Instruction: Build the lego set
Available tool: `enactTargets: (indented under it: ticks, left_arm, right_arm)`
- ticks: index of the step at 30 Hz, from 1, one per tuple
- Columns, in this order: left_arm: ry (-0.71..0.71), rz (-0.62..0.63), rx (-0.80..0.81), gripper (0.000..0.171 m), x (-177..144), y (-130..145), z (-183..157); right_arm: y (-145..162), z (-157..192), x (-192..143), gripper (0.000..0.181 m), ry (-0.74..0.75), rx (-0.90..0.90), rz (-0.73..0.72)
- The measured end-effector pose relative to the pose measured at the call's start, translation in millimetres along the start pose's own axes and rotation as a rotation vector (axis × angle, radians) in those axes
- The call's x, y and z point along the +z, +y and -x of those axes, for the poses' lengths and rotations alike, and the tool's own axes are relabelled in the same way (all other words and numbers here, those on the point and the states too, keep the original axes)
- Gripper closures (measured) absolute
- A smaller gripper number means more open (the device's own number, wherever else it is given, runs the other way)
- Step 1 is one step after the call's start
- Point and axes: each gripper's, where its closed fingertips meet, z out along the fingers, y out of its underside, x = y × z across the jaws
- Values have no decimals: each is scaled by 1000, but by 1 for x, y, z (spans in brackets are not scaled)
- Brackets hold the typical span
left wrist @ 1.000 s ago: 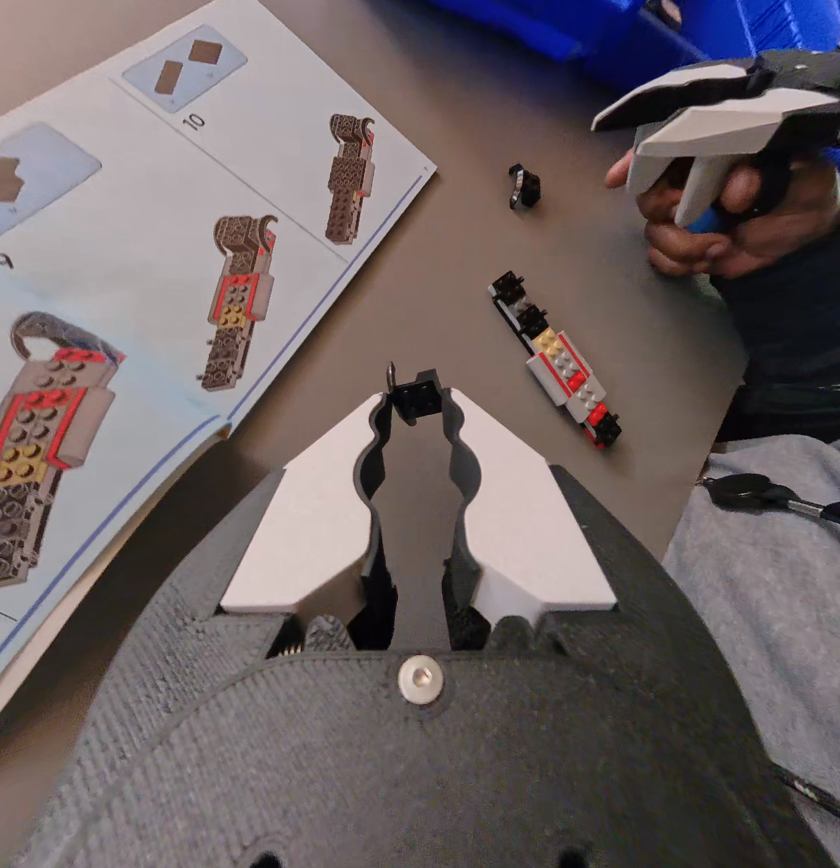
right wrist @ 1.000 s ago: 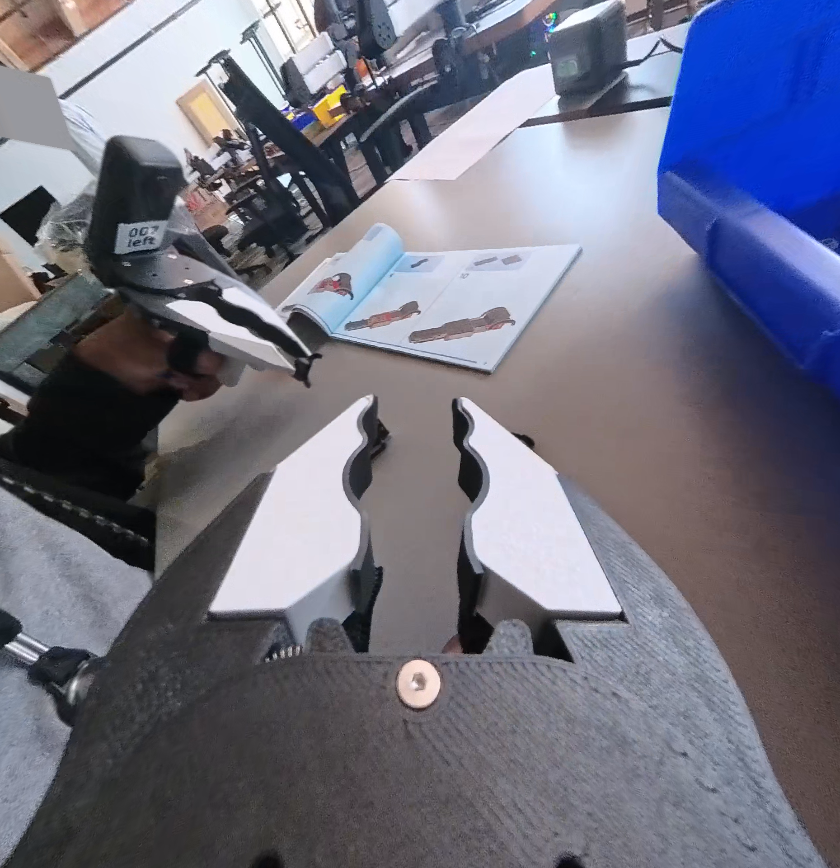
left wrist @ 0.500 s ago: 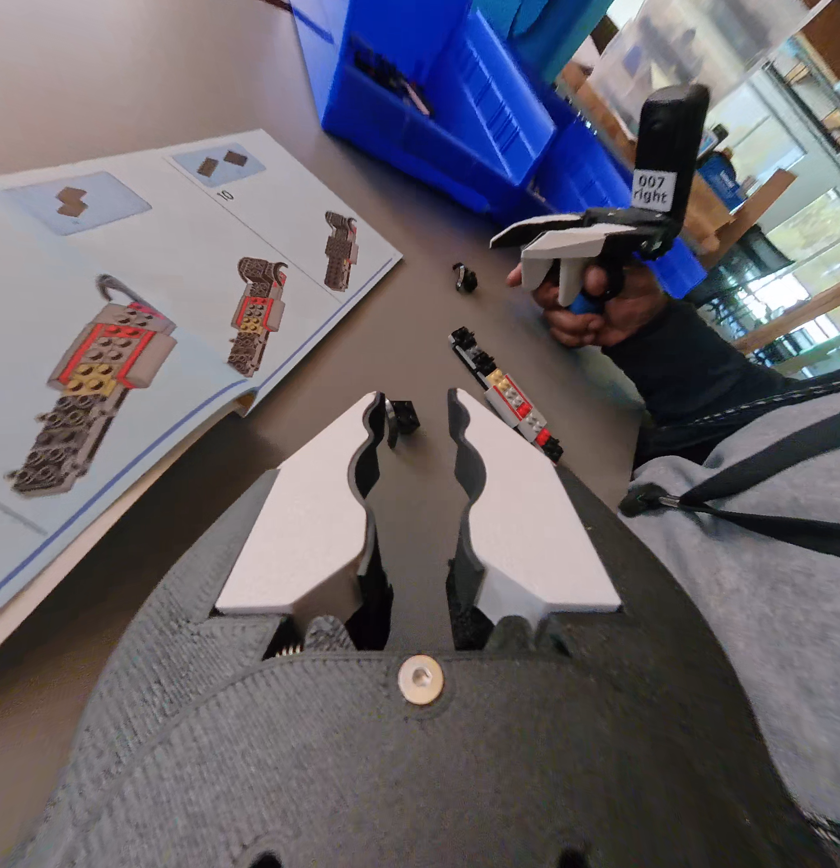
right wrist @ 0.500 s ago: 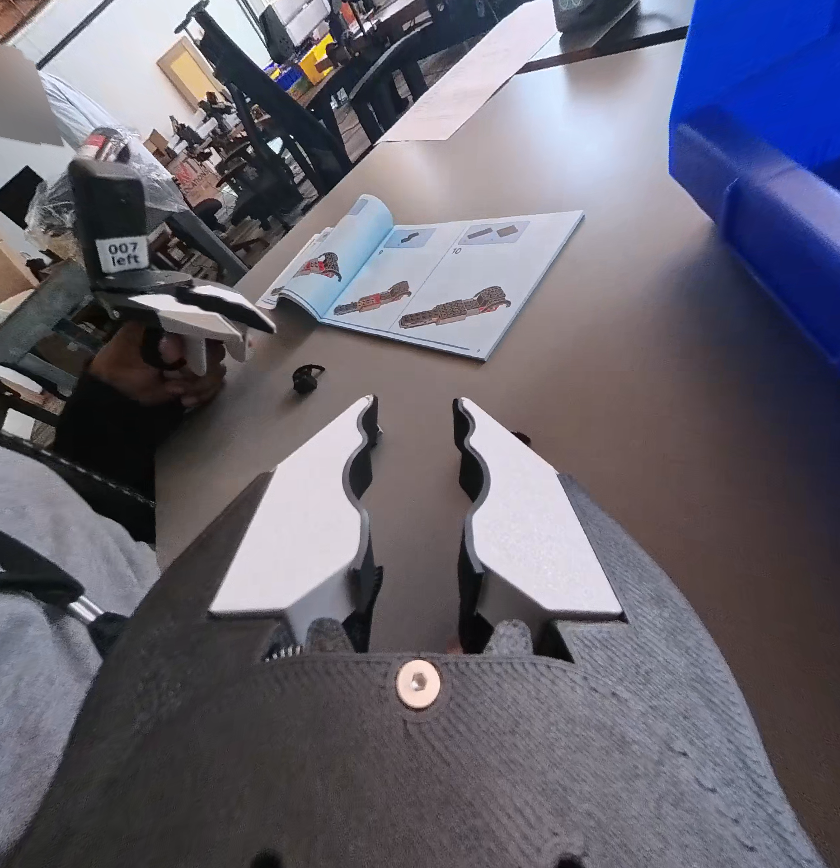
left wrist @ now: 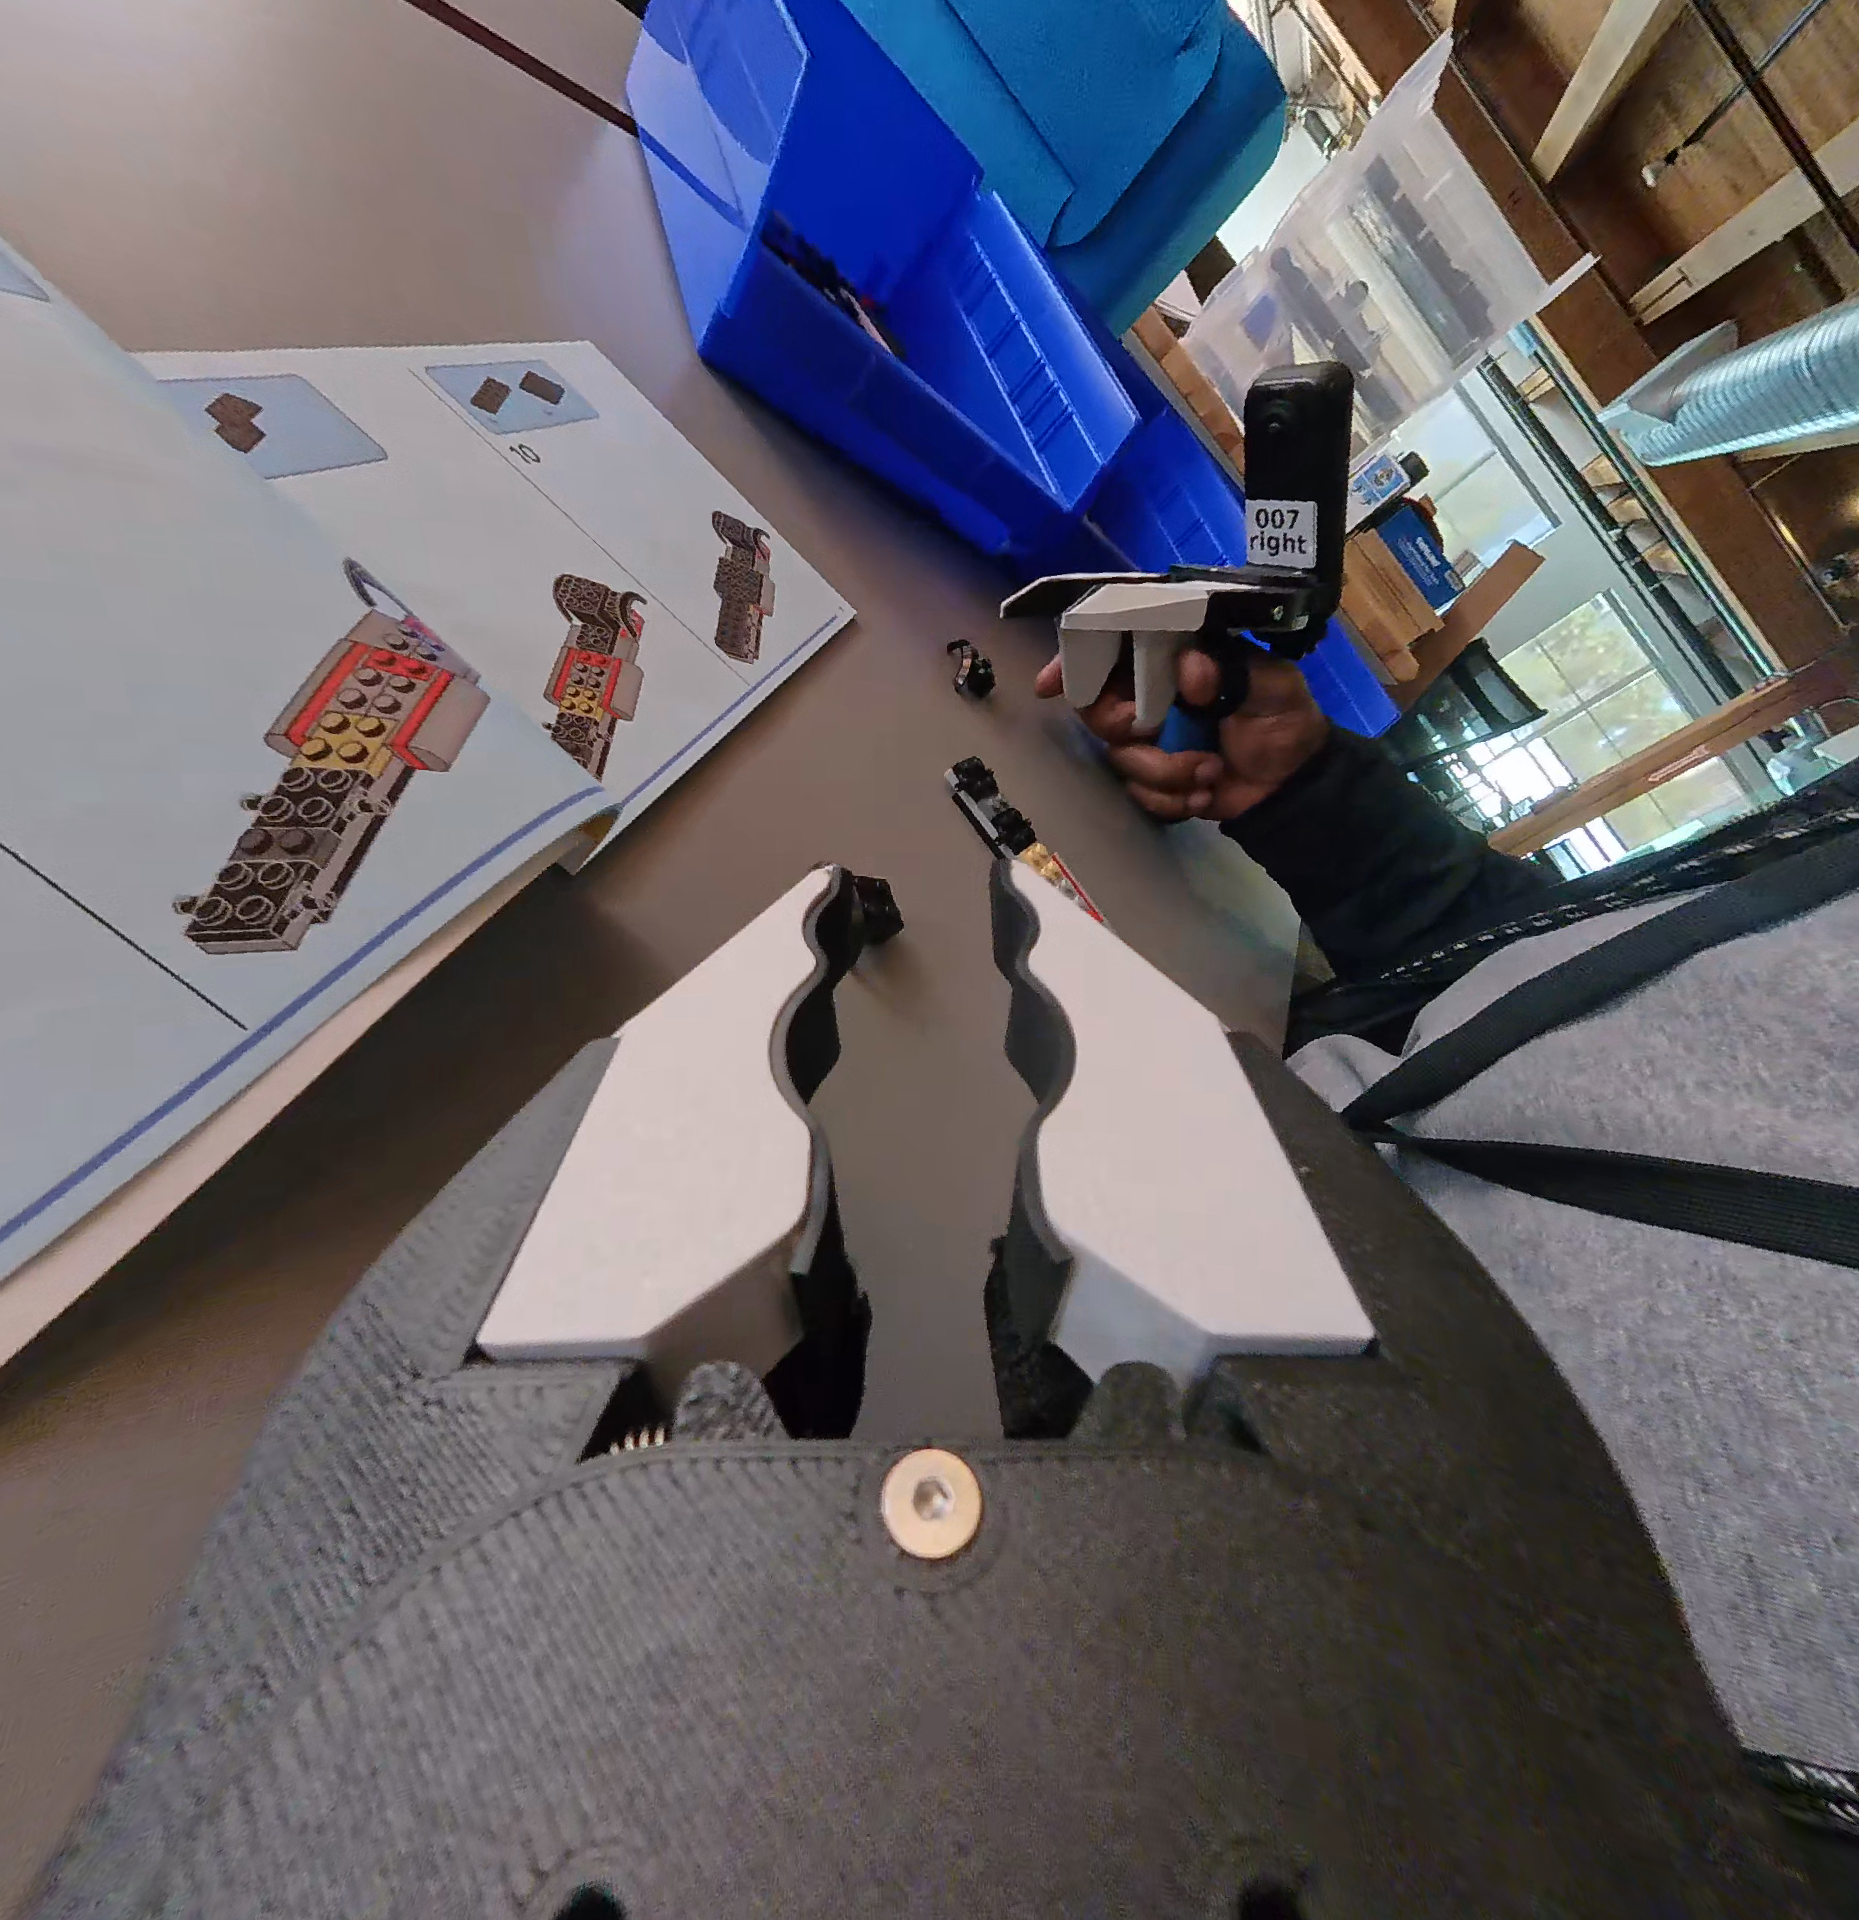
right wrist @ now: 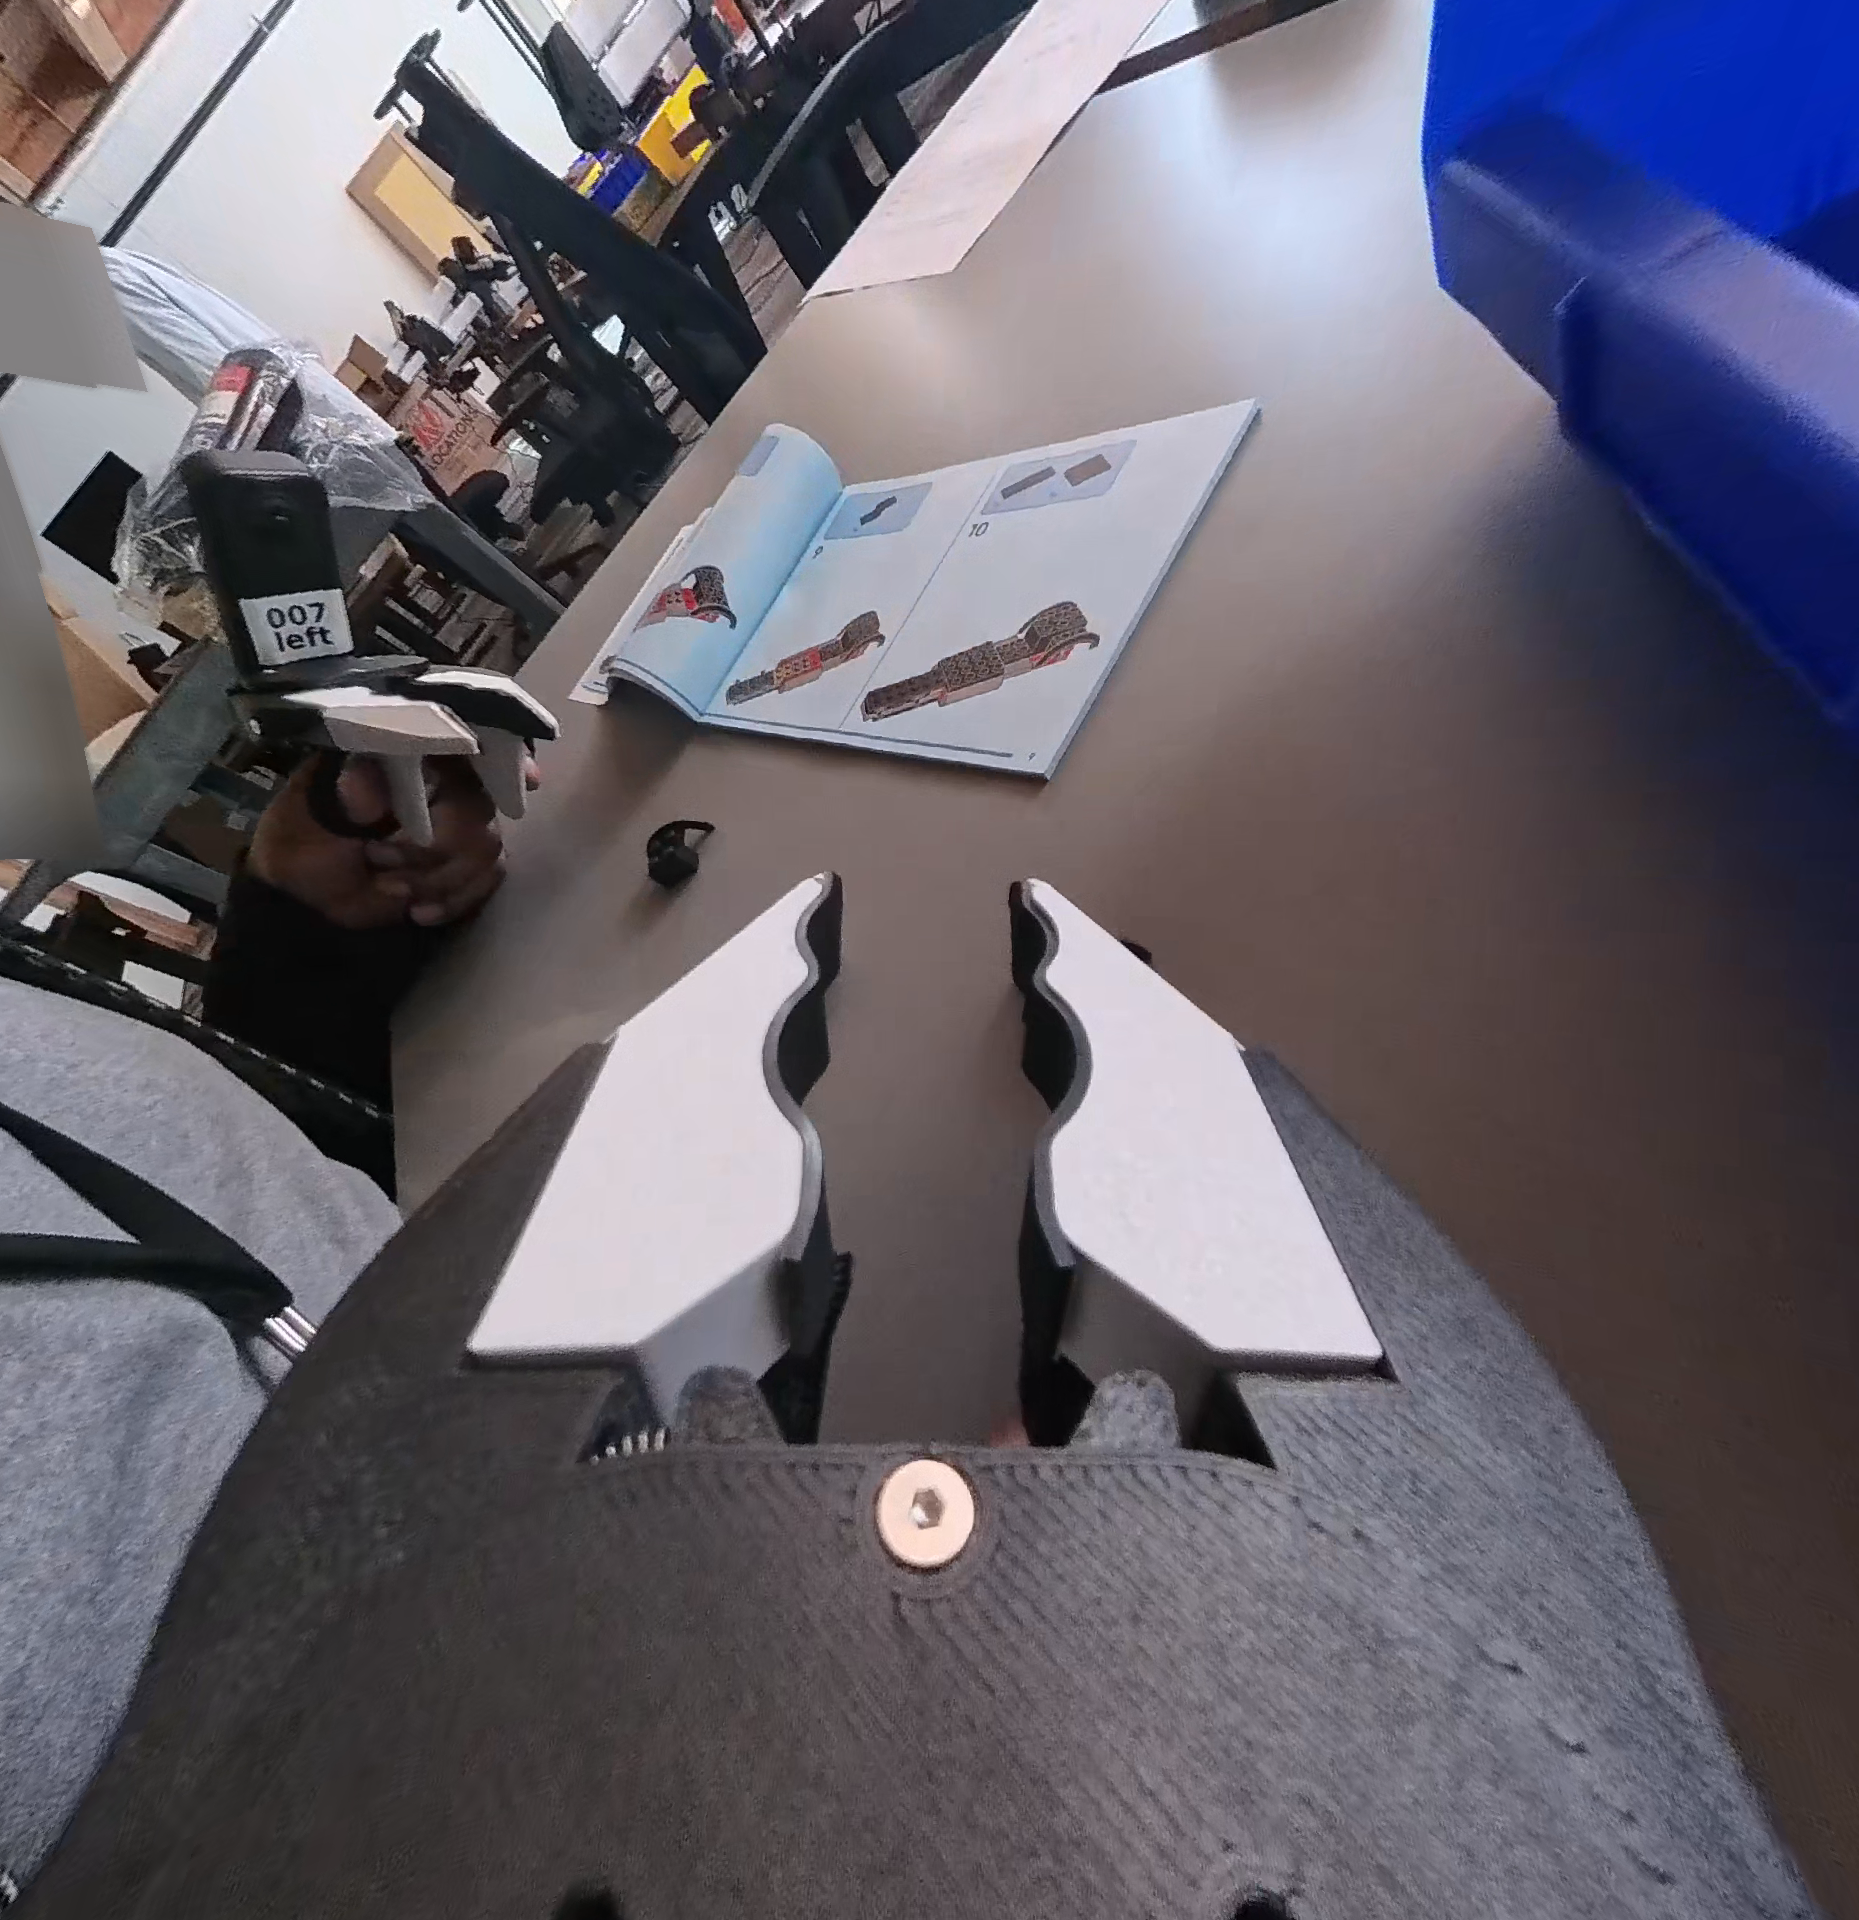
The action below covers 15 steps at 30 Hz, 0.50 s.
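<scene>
Lego build point(left wrist: 985, 810), partly assembled: a narrow strip of black, grey, tan and red bricks lying flat on the dark worktop point(left wrist: 281, 187), between the two grippers, its near end hidden behind the left gripper's right finger.

Left gripper point(left wrist: 912, 896): fingers apart, nothing clamped. A small black piece with a hooked end point(left wrist: 871, 906) sits on the worktop just beside the left fingertip; whether it touches the finger, cannot tell. The right wrist view shows the same piece point(right wrist: 676, 850) lying free on the worktop, ahead of the left gripper point(right wrist: 504, 727) and apart from it.

Right gripper point(right wrist: 925, 902): fingers apart, empty, low over bare worktop. In the left wrist view the right gripper point(left wrist: 1050, 613) is held level in a hand point(left wrist: 1205, 727) resting on the worktop, dark sleeve behind.

Second small black piece point(left wrist: 971, 667) lies on the worktop near the right gripper's tips, past the far end of the build.

Instruction booklet point(left wrist: 312, 582) open flat to the left of the build, pages showing brown, red and tan assembly drawings; also seen in the right wrist view point(right wrist: 935, 613).

Blue bins point(left wrist: 904, 270) stand at the far side of the worktop; one blue bin wall point(right wrist: 1683, 291) fills the upper right of the right wrist view.

Grey clothing with black straps point(left wrist: 1631, 1195) at the near edge.
</scene>
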Motion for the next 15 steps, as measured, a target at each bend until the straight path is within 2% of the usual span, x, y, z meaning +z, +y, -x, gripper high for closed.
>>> enactTargets:
  ticks: [15]
  left_arm:
    - [-39,48,9,146,6,6,4]
  right_arm:
    - [-1,3,-2,147,-11,-18,-19]
